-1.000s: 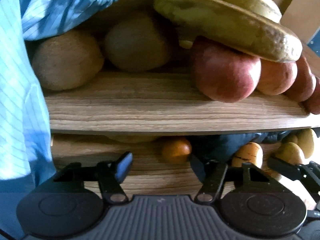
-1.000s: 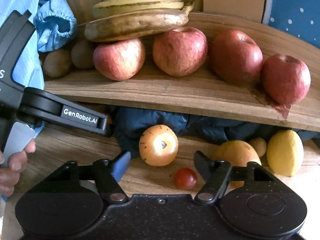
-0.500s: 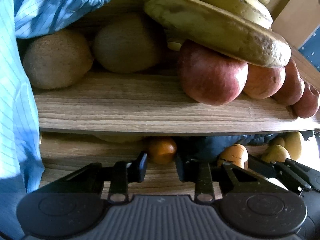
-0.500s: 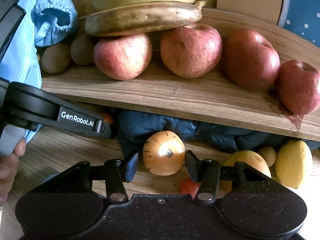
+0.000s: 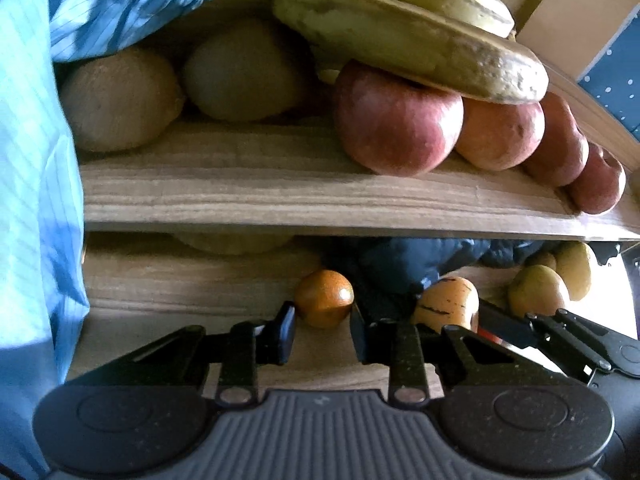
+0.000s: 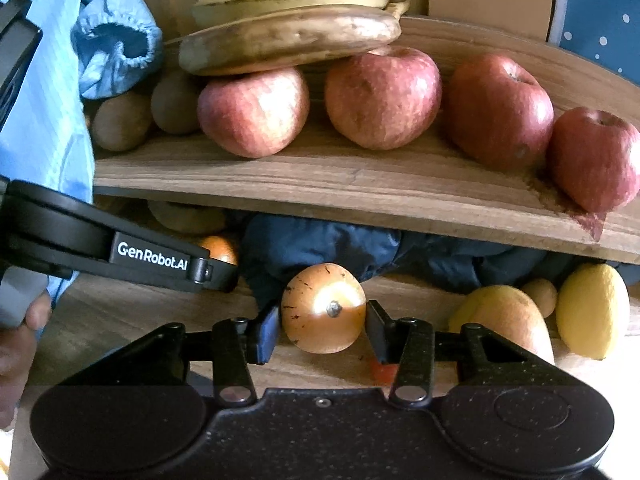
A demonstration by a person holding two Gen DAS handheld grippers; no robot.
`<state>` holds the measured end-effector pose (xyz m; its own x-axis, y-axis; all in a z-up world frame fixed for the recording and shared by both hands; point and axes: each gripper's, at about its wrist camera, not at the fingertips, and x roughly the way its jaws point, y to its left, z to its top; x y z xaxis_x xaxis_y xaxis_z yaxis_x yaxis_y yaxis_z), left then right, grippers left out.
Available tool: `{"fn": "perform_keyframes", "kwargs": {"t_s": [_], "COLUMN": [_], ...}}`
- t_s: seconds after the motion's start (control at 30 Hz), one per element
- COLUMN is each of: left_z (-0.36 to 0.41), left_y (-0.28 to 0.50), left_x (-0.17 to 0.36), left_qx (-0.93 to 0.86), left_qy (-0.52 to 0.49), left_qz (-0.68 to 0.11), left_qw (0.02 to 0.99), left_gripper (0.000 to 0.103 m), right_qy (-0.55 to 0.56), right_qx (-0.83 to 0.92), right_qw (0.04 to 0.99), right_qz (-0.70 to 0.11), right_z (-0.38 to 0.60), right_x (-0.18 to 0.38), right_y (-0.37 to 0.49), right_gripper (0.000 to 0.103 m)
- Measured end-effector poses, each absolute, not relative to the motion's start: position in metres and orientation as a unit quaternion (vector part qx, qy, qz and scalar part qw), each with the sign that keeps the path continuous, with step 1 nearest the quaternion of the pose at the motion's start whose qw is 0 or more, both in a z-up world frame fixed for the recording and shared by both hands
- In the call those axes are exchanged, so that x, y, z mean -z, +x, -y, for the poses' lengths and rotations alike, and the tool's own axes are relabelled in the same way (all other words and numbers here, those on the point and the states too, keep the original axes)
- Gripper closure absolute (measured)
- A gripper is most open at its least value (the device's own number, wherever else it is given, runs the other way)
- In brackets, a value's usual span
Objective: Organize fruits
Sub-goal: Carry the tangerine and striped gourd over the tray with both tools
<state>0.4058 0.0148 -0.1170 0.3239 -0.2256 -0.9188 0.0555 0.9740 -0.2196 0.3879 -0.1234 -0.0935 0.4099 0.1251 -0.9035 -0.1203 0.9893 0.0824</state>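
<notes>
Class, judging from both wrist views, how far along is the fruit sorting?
Done: apples, bananas and kiwis sit on the upper shelf. In hand: the left hand-held gripper has closed on a small orange, the right hand-held gripper has just been closing on a speckled orange fruit. Left: lemon, mango, tomato below.

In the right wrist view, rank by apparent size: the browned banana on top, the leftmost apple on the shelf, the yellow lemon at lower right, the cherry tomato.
1. Browned banana, longest.
2. Leftmost apple.
3. Yellow lemon, though it sits nearer the camera, so its true rank against the apple is unsure.
4. Cherry tomato, mostly hidden behind the right fingers, smallest.
</notes>
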Motion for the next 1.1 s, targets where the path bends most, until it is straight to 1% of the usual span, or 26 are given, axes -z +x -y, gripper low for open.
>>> {"fn": "perform_keyframes", "kwargs": {"t_s": [0.47,1.1], "left_z": [-0.011,-0.014], "left_y": [0.385,0.306], "left_x": [0.102,0.084], "left_qx": [0.079,0.046], "left_qy": [-0.077,-0.102], "left_qz": [-0.568,-0.569], "left_qw": [0.815,0.815], "left_gripper": [0.071,0.071], "right_qy": [0.021,0.005], "right_qx": [-0.085,-0.136], "right_qw": [0.849,0.845], "right_qz": [-0.521,-0.518], "right_z": [0.129,0.118], "right_x": [0.074,0.049], "right_y": [0.366,0.312], "right_gripper": [0.056,0.056]}}
